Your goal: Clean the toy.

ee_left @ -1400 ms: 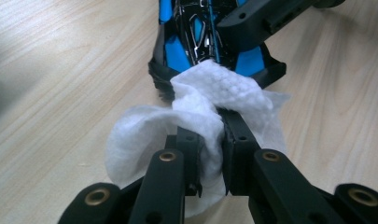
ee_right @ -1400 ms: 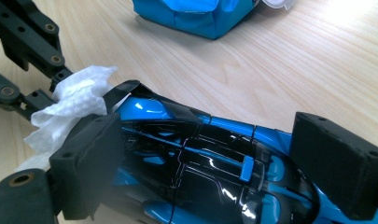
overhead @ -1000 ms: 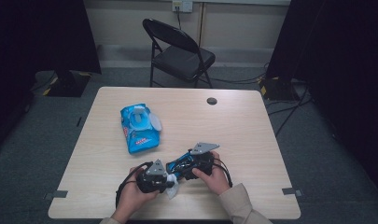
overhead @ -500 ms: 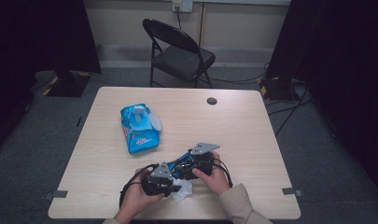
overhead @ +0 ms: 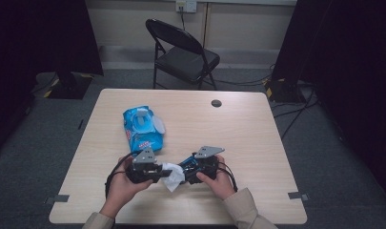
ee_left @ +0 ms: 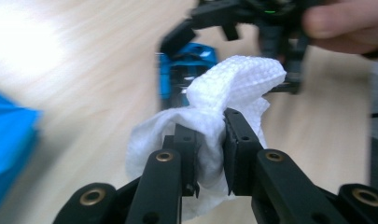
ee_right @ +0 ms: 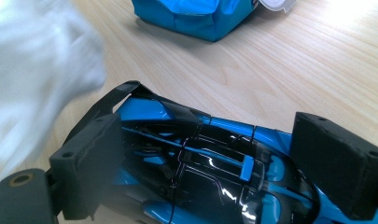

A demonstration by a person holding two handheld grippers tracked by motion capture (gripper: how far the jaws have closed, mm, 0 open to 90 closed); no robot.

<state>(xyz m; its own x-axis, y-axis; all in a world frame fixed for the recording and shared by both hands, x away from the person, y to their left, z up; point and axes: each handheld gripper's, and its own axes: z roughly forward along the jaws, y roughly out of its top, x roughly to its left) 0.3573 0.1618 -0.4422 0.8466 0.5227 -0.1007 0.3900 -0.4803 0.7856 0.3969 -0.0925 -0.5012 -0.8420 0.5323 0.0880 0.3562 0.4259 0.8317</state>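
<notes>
Left gripper (overhead: pixel 158 171), held in the person's left hand (overhead: pixel 120 187) near the table's front edge, has its two black jaws pressed onto a crumpled white textured wet wipe (overhead: pixel 172 175). From the left gripper view the wipe (ee_left: pixel 214 121) is bunched between the pads, one fold arching above the jaws and the rest hanging loose below them. Just past the wipe in that view lies a glossy blue and black toy sports car (ee_left: pixel 186 70), blurred, with the other gripper around it.

Farther back on the light wooden table (overhead: pixel 257 129), left of centre, lies a soft blue plastic pack of wet wipes (overhead: pixel 142 130) with its white lid flipped open; it is well apart from both grippers.

Moving right, the wipe hangs between the two grippers, touching or just beside the toy car's near end; which of the two I cannot tell. The right gripper (overhead: pixel 193 168), in the person's right hand (overhead: pixel 218 181), clamps the toy car (overhead: pixel 189 164) across its body. In the right gripper view its jaws sit against either flank of the car (ee_right: pixel 210 172), which lies lengthwise between them over the table, and the wipe (ee_right: pixel 37 79) shows as a white blur at the left edge. The blue pack (ee_right: pixel 191 14) lies beyond.

A small round dark grommet (overhead: pixel 216 103) sits in the tabletop near the far edge, and a black folding chair (overhead: pixel 183 52) stands behind the table.
</notes>
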